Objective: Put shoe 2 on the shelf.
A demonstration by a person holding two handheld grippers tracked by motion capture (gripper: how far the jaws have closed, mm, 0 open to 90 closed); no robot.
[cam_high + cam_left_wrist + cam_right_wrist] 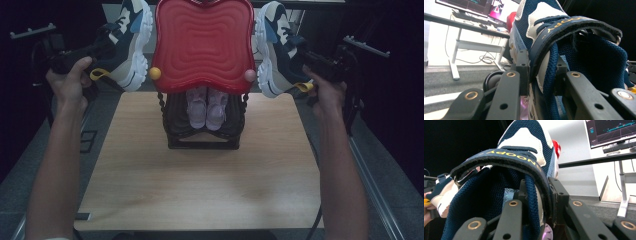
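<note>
Two navy, white and cream sneakers are held up in the air on either side of a red rack top. My left gripper [92, 52] is shut on the collar of the left sneaker [127, 42]; its jaws pinch the shoe's navy mesh side and strap [564, 27]. My right gripper [312, 60] is shut on the right sneaker [275, 45], with its jaws clamped over the navy collar under the yellow-lettered strap [509, 155]. Both shoes point away from me, soles turned toward the rack.
A black shoe rack [202, 132] with a wavy red top [202, 42] stands at the far middle of the wooden table [200, 185]. A pair of small lilac shoes [206, 109] sits on its lower shelf. A desk with monitors [610, 131] stands beyond.
</note>
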